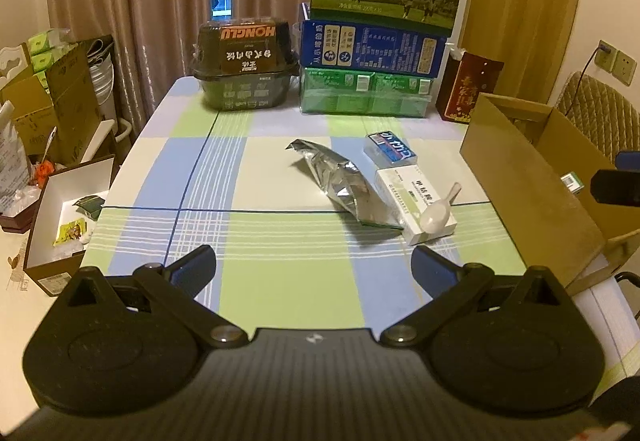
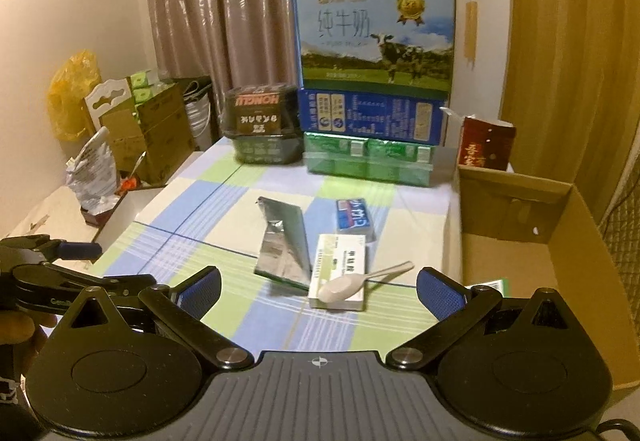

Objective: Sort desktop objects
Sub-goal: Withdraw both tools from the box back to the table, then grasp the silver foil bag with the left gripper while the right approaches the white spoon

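On the checked tablecloth lie a crumpled silver foil pouch (image 1: 346,185) (image 2: 285,241), a small blue box (image 1: 391,149) (image 2: 355,219), and a white medicine box (image 1: 414,205) (image 2: 340,273) with a white plastic scoop (image 1: 438,209) (image 2: 360,281) resting on it. My left gripper (image 1: 314,267) is open and empty, above the near table edge, short of the pouch. My right gripper (image 2: 319,291) is open and empty, its fingers framing the medicine box and scoop from the near side. The left gripper also shows at the left of the right wrist view (image 2: 60,257).
An open cardboard box (image 1: 532,177) (image 2: 532,225) stands at the table's right edge, holding a small green item. A white-lined box (image 1: 68,217) with packets sits left of the table. Stacked milk cartons (image 1: 380,41) (image 2: 372,97), a dark Honglu container (image 1: 246,65) and a red box (image 1: 466,87) line the back.
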A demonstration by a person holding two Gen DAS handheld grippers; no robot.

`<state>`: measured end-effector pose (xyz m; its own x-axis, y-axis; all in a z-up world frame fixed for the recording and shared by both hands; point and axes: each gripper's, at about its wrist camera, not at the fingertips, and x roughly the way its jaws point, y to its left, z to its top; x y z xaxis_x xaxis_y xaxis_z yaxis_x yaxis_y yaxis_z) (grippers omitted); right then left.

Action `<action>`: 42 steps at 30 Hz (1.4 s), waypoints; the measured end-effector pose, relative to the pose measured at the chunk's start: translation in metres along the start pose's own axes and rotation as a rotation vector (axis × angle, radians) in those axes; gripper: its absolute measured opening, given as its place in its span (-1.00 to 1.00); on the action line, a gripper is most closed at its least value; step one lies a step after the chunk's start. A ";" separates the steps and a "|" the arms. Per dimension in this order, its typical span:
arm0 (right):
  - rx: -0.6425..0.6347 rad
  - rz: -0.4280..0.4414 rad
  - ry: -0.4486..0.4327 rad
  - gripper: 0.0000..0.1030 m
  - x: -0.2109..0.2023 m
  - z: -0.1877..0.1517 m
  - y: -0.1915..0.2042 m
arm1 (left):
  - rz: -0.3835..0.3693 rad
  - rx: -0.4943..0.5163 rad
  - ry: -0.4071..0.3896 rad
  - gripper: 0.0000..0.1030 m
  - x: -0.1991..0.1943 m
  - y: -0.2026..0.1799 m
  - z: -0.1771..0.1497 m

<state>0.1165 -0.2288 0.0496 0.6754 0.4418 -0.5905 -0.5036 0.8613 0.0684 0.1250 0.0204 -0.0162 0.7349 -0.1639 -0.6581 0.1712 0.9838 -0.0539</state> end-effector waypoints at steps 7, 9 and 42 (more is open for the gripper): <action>-0.008 0.000 0.016 0.96 0.028 -0.007 0.014 | 0.001 -0.034 0.015 0.98 0.020 0.017 -0.001; -0.012 -0.005 0.015 0.96 0.038 -0.010 0.018 | -0.001 -0.049 0.028 0.98 0.029 0.023 -0.001; 0.148 -0.040 0.181 0.38 0.223 -0.044 -0.043 | -0.097 -0.110 0.033 0.93 0.163 0.026 0.024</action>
<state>0.2652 -0.1785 -0.1202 0.5787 0.3660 -0.7288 -0.3852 0.9103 0.1513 0.2644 0.0180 -0.1069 0.6961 -0.2579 -0.6700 0.1661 0.9658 -0.1992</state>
